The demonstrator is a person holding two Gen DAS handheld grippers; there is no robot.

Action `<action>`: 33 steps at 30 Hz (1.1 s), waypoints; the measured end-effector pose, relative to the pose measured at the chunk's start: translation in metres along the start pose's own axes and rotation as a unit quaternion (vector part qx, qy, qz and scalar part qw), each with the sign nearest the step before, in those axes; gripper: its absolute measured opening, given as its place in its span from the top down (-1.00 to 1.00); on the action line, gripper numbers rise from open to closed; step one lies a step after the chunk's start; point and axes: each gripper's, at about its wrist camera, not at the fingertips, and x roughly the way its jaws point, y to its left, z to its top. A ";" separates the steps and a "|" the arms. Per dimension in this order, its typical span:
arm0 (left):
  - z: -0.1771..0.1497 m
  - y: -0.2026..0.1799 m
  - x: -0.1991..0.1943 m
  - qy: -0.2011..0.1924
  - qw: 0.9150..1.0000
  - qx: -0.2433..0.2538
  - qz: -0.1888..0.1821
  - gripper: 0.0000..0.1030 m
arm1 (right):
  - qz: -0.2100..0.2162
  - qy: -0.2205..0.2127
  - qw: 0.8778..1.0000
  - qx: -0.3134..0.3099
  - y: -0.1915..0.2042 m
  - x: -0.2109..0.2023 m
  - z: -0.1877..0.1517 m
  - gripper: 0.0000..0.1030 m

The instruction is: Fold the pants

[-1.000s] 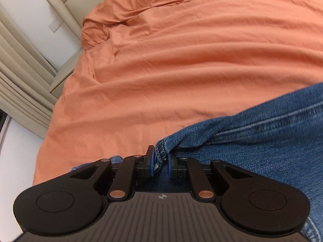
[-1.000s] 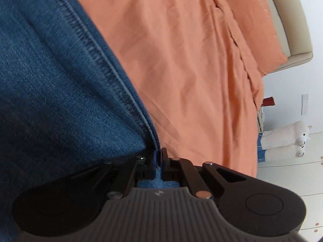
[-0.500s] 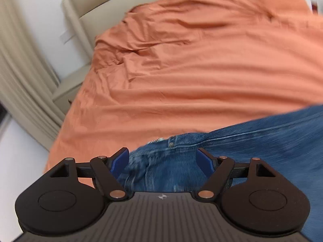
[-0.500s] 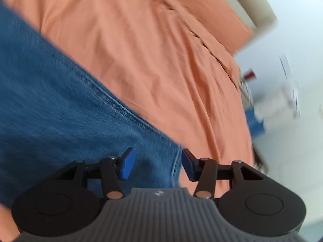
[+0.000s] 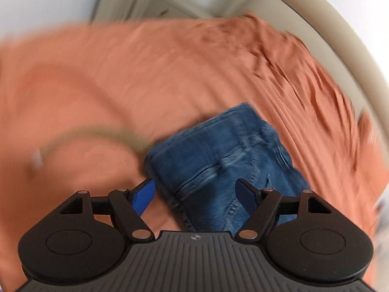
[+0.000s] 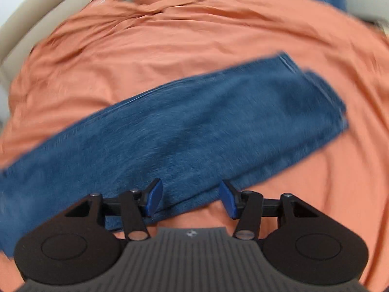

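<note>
On the bed [image 6: 170, 48], both hand-held grippers, left [image 5: 195, 194] and right [image 6: 190, 198], have just spread, releasing the jeans [image 6: 182, 126]; lengthwise fold laid.

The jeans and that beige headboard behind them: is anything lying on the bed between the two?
Only wrinkled orange sheet lies between the jeans and the headboard in the right wrist view; nothing else rests there.
</note>
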 end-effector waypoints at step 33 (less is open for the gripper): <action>-0.010 -0.093 0.077 -0.005 0.946 0.220 0.237 0.66 | 0.064 -0.153 0.963 0.210 -0.164 -0.023 0.071 1.00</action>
